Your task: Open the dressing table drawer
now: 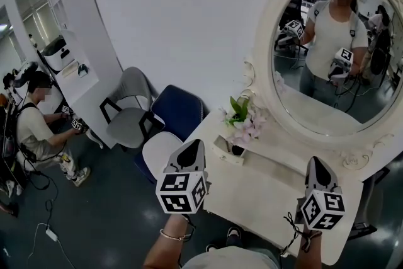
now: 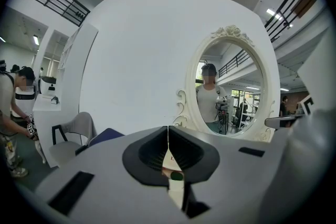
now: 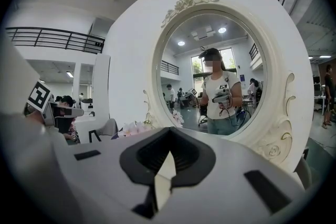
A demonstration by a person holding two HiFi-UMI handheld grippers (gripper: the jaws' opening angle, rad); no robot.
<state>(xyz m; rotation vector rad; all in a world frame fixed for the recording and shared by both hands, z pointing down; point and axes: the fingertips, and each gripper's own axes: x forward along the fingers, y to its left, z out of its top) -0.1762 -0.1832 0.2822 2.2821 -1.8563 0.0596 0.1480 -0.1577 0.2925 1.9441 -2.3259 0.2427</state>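
The white dressing table (image 1: 264, 195) stands below me, with an oval mirror (image 1: 327, 53) in an ornate white frame at its back. No drawer front shows in any view; the tabletop's near edge hides it. My left gripper (image 1: 194, 145) hovers over the table's left front corner, its jaws closed tip to tip with nothing between them. My right gripper (image 1: 314, 162) hangs over the right front part, also closed and empty. In the left gripper view the left gripper (image 2: 168, 129) points at the mirror (image 2: 231, 86). In the right gripper view the right gripper (image 3: 169, 131) faces the mirror (image 3: 210, 76).
A small pot of pale pink flowers (image 1: 242, 126) sits on the tabletop near the mirror's left side. A white stool (image 1: 157, 151), a blue chair (image 1: 179, 110) and a grey chair (image 1: 129, 113) stand left of the table. A person (image 1: 38, 129) crouches at the far left.
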